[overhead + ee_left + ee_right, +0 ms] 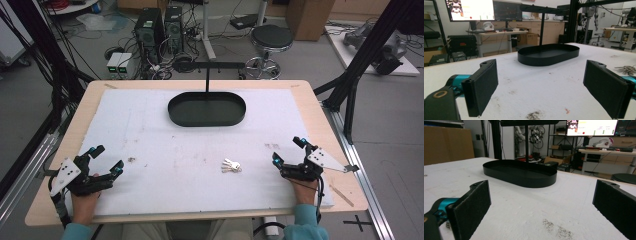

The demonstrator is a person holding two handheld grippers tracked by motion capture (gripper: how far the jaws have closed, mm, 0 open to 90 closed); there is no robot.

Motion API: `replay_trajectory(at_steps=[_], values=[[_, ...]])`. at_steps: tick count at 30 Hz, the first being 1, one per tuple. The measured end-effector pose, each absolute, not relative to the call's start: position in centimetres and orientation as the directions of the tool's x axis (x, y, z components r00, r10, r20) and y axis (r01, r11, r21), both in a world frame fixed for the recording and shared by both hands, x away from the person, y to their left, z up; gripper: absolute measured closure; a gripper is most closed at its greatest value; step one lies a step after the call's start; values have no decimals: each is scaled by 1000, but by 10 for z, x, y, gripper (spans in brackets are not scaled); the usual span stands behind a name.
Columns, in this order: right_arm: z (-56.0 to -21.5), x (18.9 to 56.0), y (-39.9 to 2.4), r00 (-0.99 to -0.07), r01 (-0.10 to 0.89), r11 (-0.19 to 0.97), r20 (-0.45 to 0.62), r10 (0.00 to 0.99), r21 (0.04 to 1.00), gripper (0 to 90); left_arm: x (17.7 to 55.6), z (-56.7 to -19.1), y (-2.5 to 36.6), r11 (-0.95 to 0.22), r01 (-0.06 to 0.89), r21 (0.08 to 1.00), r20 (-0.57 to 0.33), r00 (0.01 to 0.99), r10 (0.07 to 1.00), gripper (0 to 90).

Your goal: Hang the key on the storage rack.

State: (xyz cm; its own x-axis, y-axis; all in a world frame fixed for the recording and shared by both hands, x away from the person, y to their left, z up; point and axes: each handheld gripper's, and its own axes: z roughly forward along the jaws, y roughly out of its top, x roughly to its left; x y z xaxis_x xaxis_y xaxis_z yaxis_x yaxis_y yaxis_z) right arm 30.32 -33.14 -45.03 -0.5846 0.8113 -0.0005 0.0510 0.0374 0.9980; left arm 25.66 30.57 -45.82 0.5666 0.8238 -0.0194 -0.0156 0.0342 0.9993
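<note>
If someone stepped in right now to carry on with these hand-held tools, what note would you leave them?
Left gripper: open, holding nothing, resting near the table's near left corner.
Right gripper: open, holding nothing, near the right edge.
Bunch of keys: lying flat on the white mat, a little left of the right gripper, untouched.
Black oval tray: at the far middle of the mat, nothing in it, with a black stand rising behind it.
Done: nothing yet.
Left: probably pick up the keys, most easily with the right gripper, and take them toward the tray or stand.
</note>
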Motion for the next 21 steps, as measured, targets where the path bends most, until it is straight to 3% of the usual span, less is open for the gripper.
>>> replay_trajectory(at_steps=[21], values=[[-450, 304, -333, -582, 55, 18, 18, 813, 998, 8, 257, -458, 305, 33, -14, 999, -19, 569, 822, 130]])
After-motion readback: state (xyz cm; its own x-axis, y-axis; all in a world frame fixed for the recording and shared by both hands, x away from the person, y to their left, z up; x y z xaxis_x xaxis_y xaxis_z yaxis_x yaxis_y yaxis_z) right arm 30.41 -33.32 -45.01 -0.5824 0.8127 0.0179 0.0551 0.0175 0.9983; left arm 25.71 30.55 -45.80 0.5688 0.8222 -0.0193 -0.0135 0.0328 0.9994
